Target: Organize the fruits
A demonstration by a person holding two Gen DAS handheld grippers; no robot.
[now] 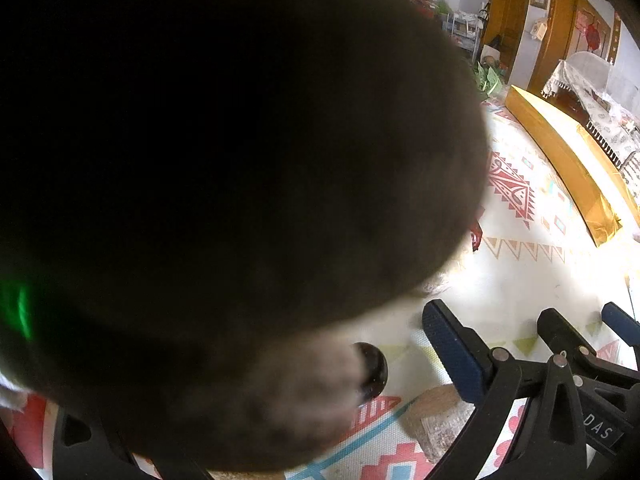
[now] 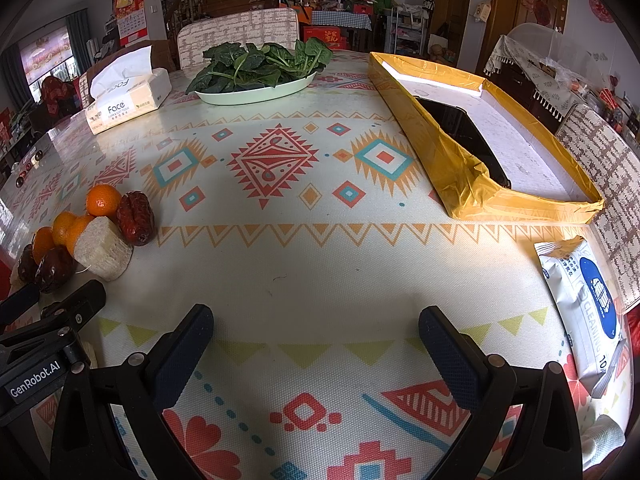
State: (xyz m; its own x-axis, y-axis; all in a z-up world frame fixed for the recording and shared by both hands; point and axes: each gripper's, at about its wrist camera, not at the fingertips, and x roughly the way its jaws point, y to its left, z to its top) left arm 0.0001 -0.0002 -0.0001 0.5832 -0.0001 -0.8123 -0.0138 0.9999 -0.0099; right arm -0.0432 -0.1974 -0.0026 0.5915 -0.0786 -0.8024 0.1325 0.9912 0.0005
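Dark blur (image 1: 224,200) left view, oranges (image 2: 103,199) right

The right gripper (image 2: 316,340) is seen with its jaws spread wide above the patterned tablecloth (image 2: 304,264), nothing held between them. At the left edge a cluster of fruit is piled: oranges (image 2: 103,199), dark red dates (image 2: 135,218) and a pale cut block (image 2: 103,253) (what it is cannot be told). Part of the left gripper (image 2: 48,332) is seen just beside that pile. A yellow-edged tray (image 2: 452,168) lies to the right.
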